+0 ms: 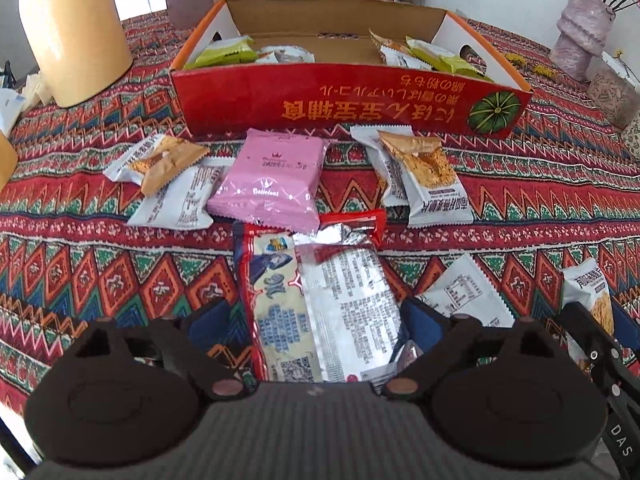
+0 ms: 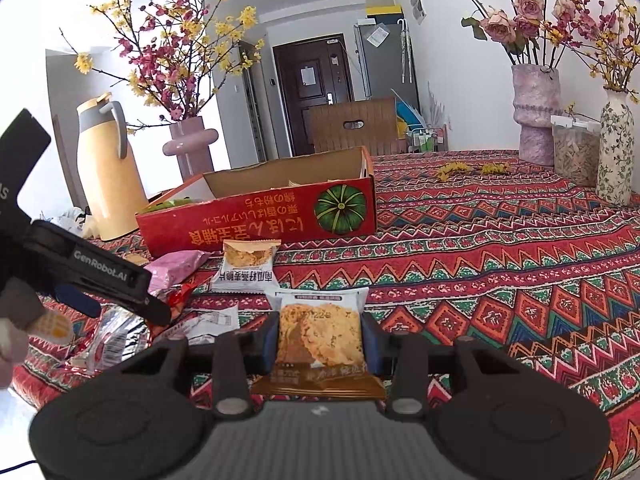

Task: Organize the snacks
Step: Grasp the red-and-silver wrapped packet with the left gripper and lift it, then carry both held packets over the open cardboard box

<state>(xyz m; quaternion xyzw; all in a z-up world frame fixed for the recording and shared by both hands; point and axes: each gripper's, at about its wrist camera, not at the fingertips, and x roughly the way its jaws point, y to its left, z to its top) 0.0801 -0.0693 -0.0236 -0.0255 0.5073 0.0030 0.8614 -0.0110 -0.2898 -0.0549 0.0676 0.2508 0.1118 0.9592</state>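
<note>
Your right gripper (image 2: pixel 320 344) pinched oat crisp packet (image 2: pixel 320 336) mid-body; light, crushable. Your left gripper (image 1: pixel 316 320) stood wide astride slippery foil packet (image 1: pixel 340 300), unclamped.

"GenRobot.AI" reads in white on the black body of the left gripper (image 2: pixel 86 276) in the right wrist view, and the letters "DAS" run down the black arm of the right gripper (image 1: pixel 618 440) at the edge of the left wrist view. The pink packet (image 1: pixel 270 178) on the counter shows the word "Delicious" under a small crown, upside down to the camera. The red box (image 1: pixel 352 100) carries yellow East Asian lettering, also upside down, beside a printed green pumpkin; the fine print on the other wrappers is too small to read.
</note>
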